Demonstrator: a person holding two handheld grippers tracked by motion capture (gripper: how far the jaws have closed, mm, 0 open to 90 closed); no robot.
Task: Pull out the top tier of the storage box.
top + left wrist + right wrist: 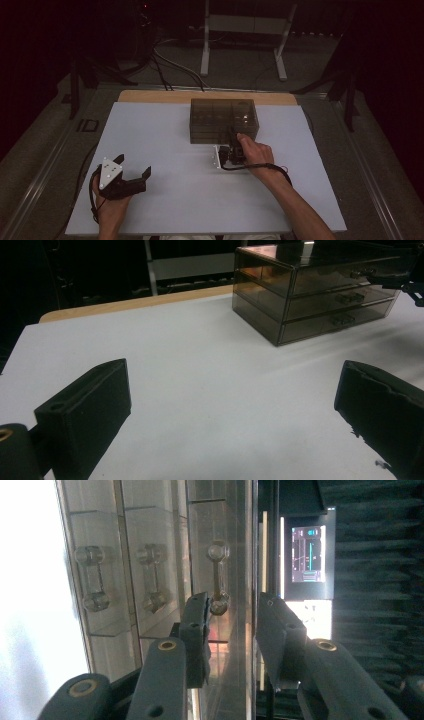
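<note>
A smoky clear drawer box (222, 120) with three drawers stands at the back middle of the white table (165, 200). My right gripper (232, 142) is turned on its side against the box front. In the right gripper view its jaws (235, 612) stand apart, one beside the top drawer's clear handle (219, 580), the other past the box's top edge; nothing is clamped. My left gripper (134, 165) rests open at the front left of the table. In the left gripper view its jaws (230, 405) are wide apart over bare table, with the box (310, 290) farther off.
A wooden strip (200, 96) runs along the table's far edge. Behind it stand a metal frame (245, 30) and floor cables (170, 65). A lit screen (307, 555) shows beyond the box in the right gripper view.
</note>
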